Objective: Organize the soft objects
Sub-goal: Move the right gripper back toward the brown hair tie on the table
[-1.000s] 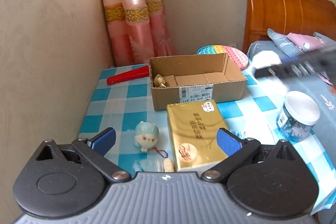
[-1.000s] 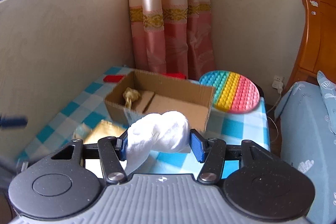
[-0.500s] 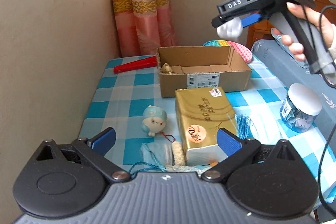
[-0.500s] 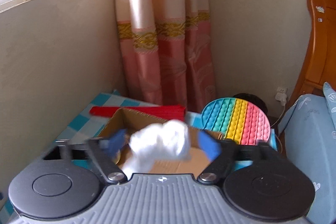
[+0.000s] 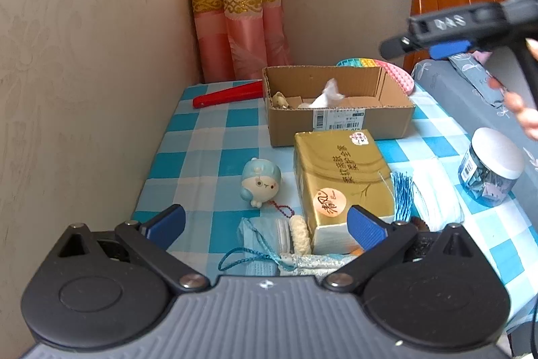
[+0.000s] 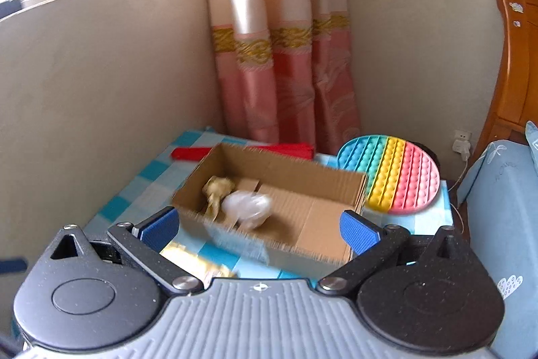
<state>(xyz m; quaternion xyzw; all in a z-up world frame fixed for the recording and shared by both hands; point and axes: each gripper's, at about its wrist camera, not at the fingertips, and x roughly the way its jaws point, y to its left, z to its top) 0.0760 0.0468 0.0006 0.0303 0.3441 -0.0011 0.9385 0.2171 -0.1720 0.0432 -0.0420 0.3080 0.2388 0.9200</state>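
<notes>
Dropped: white cloth [image 6: 247,207] left the right gripper [image 6: 259,226], now in the cardboard box [image 6: 322,224]; both grippers gape empty, and only left gripper [image 5: 265,222] view shows the plush toy [image 5: 261,182] at 12 o'clock.

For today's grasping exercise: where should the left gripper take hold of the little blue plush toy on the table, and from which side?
Grip the blue plush toy across its round head, coming down from above with the left gripper. It stands free on the checked tablecloth, with open space to its left and a gap before the gold box. Avoid its thin red cord.
</notes>
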